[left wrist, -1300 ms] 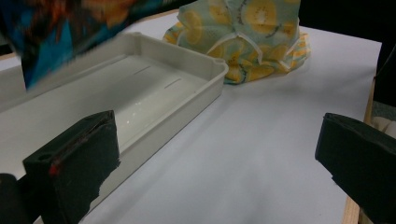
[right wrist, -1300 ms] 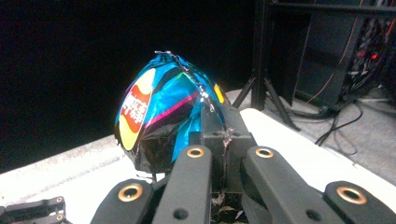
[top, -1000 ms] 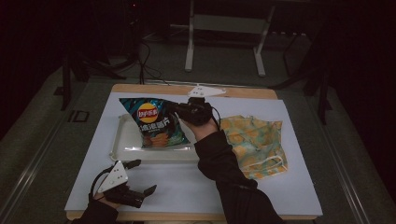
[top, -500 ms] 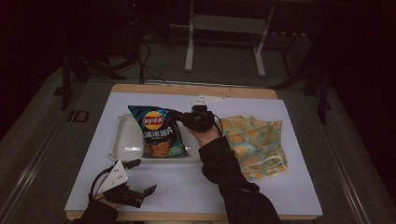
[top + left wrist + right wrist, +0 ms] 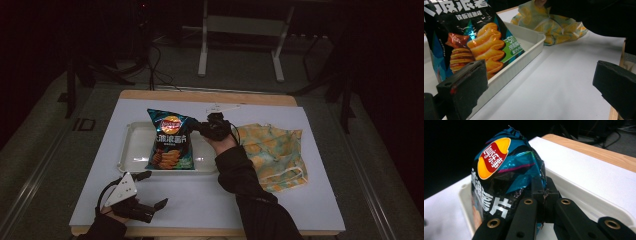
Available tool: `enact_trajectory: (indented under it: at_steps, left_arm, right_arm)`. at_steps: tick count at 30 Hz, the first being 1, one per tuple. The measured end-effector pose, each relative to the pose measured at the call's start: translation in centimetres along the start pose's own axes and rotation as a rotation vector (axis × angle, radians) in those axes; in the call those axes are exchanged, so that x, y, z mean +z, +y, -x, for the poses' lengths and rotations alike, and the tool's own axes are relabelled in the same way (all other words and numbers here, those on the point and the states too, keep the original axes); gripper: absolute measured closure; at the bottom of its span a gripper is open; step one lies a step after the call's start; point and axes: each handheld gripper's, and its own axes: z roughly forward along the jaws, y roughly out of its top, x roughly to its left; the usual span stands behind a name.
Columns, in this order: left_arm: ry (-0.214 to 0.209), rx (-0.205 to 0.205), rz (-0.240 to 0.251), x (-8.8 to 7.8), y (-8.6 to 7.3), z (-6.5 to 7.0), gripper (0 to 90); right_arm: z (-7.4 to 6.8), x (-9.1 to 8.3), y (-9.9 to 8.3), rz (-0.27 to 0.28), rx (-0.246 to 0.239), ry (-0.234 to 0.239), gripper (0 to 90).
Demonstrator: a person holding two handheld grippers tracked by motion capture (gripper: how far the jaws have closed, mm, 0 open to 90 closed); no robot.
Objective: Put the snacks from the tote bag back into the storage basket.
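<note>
White tray (image 5: pixel 135 150): under bag; yellow cloth (image 5: pixel 272 147) beside.
Bag (image 5: pixel 170 142): upright, leaning.
Right hand-held gripper (image 5: pixel 202 129): clamps bag edge.
Left hand-held gripper (image 5: pixel 152 190): wide, empty.

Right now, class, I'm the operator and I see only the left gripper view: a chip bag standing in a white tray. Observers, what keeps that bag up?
Observer: The right claw is shut on the chip bag. The right gripper view shows its jaws pinching the bag's side edge.
Operator: And where does my left claw sit on the table?
Observer: The high view shows the left claw open, low over the table near its front left corner, apart from the tray.
</note>
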Motion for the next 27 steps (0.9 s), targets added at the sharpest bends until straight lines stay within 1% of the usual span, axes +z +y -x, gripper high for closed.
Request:
enact_trajectory:
  at_steps: [2,3,6,7,9,12,14,15,16,18,20,21,24,27]
  left_arm:
    - [0.001,-0.002,0.001,0.0,0.0,0.0,0.3]
    - [0.001,-0.003,0.003,0.0,0.0,0.0,0.2]
    - [0.001,-0.005,0.006,0.0,0.0,0.0,0.3]
    - [0.001,-0.006,0.006,0.0,0.0,0.0,0.3]
    - [0.001,-0.006,0.008,-0.1,0.0,0.0,0.3]
    - [0.002,-0.006,0.008,-0.1,0.0,-0.1,0.3]
    - [0.002,-0.006,0.009,-0.1,0.0,-0.1,0.3]
    - [0.002,-0.007,0.010,-0.1,0.0,-0.1,0.3]
    - [0.002,-0.007,0.011,-0.1,0.0,-0.1,0.3]
    - [0.003,-0.008,0.011,-0.1,0.0,-0.1,0.3]
    - [0.004,-0.007,0.009,-0.1,0.1,-0.1,0.3]
    - [0.004,-0.008,0.010,-0.1,0.1,-0.1,0.2]
    - [0.006,-0.007,0.009,-0.1,0.1,0.0,0.2]
    - [0.007,-0.006,0.007,0.0,0.1,-0.1,0.3]
  right_arm:
    - [0.4,0.4,0.0,-0.007,0.010,-0.013,90.0]
    - [0.5,0.6,0.1,-0.012,0.015,-0.012,89.9]
    - [0.5,1.0,0.4,-0.035,0.009,-0.030,86.4]
    - [0.4,1.0,0.6,-0.042,-0.006,-0.049,82.1]
    - [0.3,1.0,0.8,-0.051,-0.018,-0.070,76.0]
    - [0.3,0.7,1.1,-0.061,-0.026,-0.081,67.0]
    - [0.4,0.4,1.4,-0.066,-0.017,-0.086,60.2]
    - [0.4,-0.2,1.8,-0.068,-0.035,-0.109,55.2]
    - [0.4,-0.2,1.8,-0.068,-0.035,-0.109,55.2]
    - [0.4,-0.7,2.1,-0.069,-0.044,-0.106,49.8]
    - [0.3,-1.5,2.4,-0.069,-0.065,-0.117,46.9]
    - [0.3,-2.0,2.6,-0.059,-0.068,-0.110,43.9]
    - [0.4,-3.2,2.8,-0.054,-0.064,-0.094,36.3]
    - [0.6,-4.4,2.9,-0.045,-0.063,-0.087,27.9]
